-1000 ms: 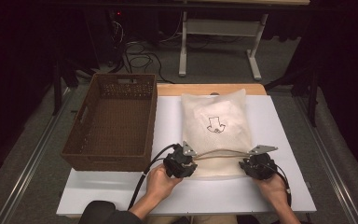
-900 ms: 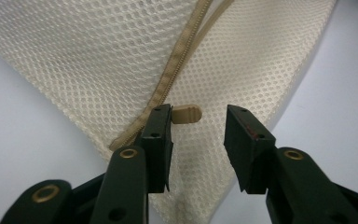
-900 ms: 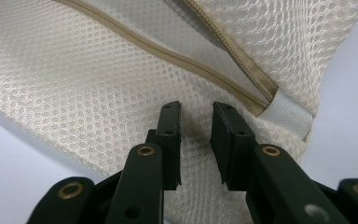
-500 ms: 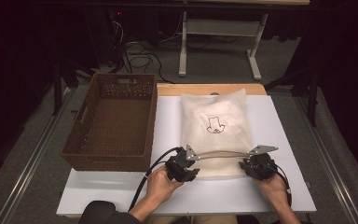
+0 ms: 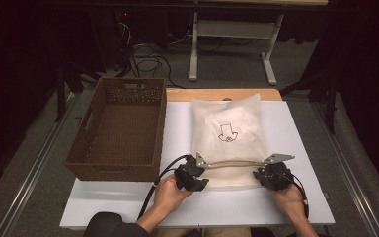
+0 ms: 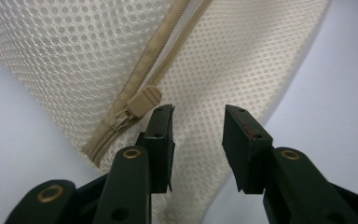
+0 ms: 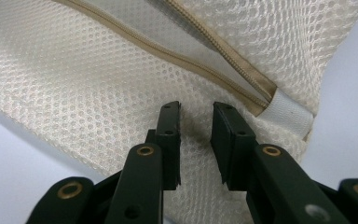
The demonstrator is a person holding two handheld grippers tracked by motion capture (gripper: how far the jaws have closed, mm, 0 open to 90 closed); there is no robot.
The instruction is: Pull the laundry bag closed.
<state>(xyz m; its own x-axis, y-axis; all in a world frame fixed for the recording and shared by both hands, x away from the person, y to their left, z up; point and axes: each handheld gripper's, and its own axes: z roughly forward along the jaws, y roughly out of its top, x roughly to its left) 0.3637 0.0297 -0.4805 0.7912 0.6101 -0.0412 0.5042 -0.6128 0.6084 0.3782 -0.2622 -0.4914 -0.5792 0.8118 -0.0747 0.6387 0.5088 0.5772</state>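
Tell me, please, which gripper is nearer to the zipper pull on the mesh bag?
Left. The left gripper has the zipper pull just beside one jaw, at its end of the mesh bag. The right gripper is at the zipper's opposite end.

mesh laundry bag (image 6: 74, 51): cream perforated cloth, matt | zipper (image 6: 135, 105): tan woven tape, smooth plastic pull | basket (image 5: 118, 128): brown woven wicker, rough | table (image 5: 296, 128): smooth matt white top | left gripper (image 6: 198, 123) and right gripper (image 7: 196, 121): matt black plastic, brass rivets
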